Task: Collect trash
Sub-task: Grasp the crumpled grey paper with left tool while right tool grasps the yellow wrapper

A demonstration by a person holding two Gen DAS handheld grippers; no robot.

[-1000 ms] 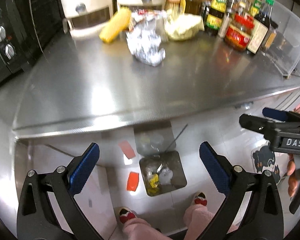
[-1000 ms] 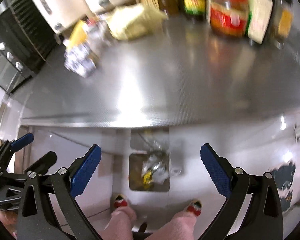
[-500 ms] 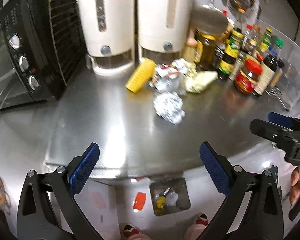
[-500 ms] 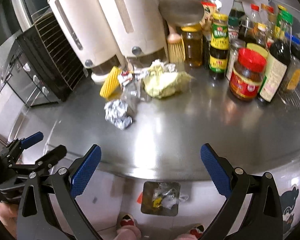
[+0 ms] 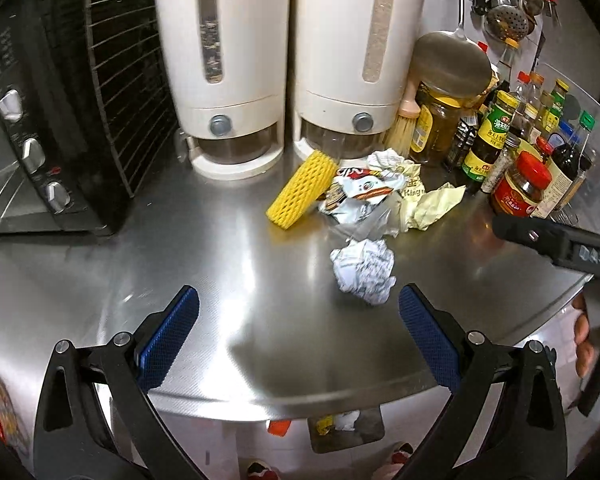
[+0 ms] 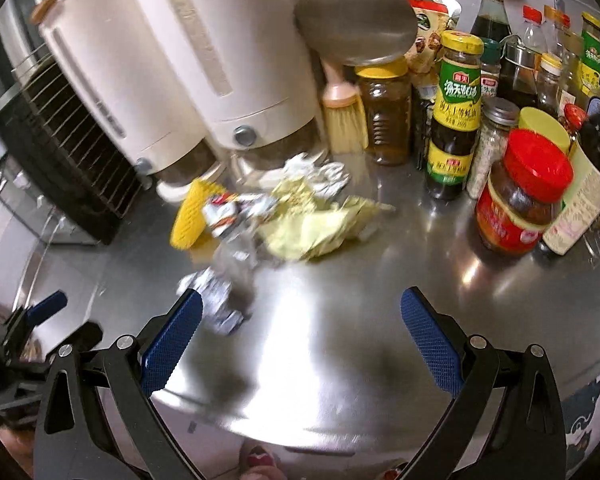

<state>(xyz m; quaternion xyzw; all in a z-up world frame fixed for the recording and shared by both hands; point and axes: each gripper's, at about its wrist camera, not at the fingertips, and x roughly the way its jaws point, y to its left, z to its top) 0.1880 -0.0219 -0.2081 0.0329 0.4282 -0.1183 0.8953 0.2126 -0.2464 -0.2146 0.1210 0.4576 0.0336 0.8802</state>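
1. Stainless steel counter (image 5: 220,248): we record a reflective worktop with a curved near edge; it carries everything listed below.
2. Left gripper (image 5: 298,344): we hold it over the near part of the counter, its blue-padded fingers (image 5: 168,336) spread wide and gripping nothing.
3. Right gripper (image 6: 300,340): we hold it over the counter's near right part, likewise spread wide and empty. In the left view its black body enters from the right edge.
4. Crumpled foil ball (image 5: 363,271): the nearest piece of trash, lying alone on the counter just beyond the left gripper, toward its right finger. In the right view it is blurred, beside that gripper's left finger (image 6: 216,300).
5. Yellow foam net sleeve (image 5: 302,189): tilted on the counter, at the left of the trash pile, in front of the white dispensers.
6. Printed snack wrapper (image 5: 356,196): crumpled, touching the sleeve's right side.
7. Pale yellow wrapper (image 5: 436,206): crumpled, at the pile's right; the clutter behind it we cannot tell apart.
8. Two white dispensers (image 5: 228,60): upright side by side at the far edge.
9. Black toaster oven (image 5: 60,112): far left, a wire rack leaning on its side.
10. Sauce bottles and jars (image 6: 458,112): clustered far right, including a red-lidded jar (image 6: 524,192).
11. Floor bin (image 5: 346,428): below the counter's near edge, with wrappers inside.
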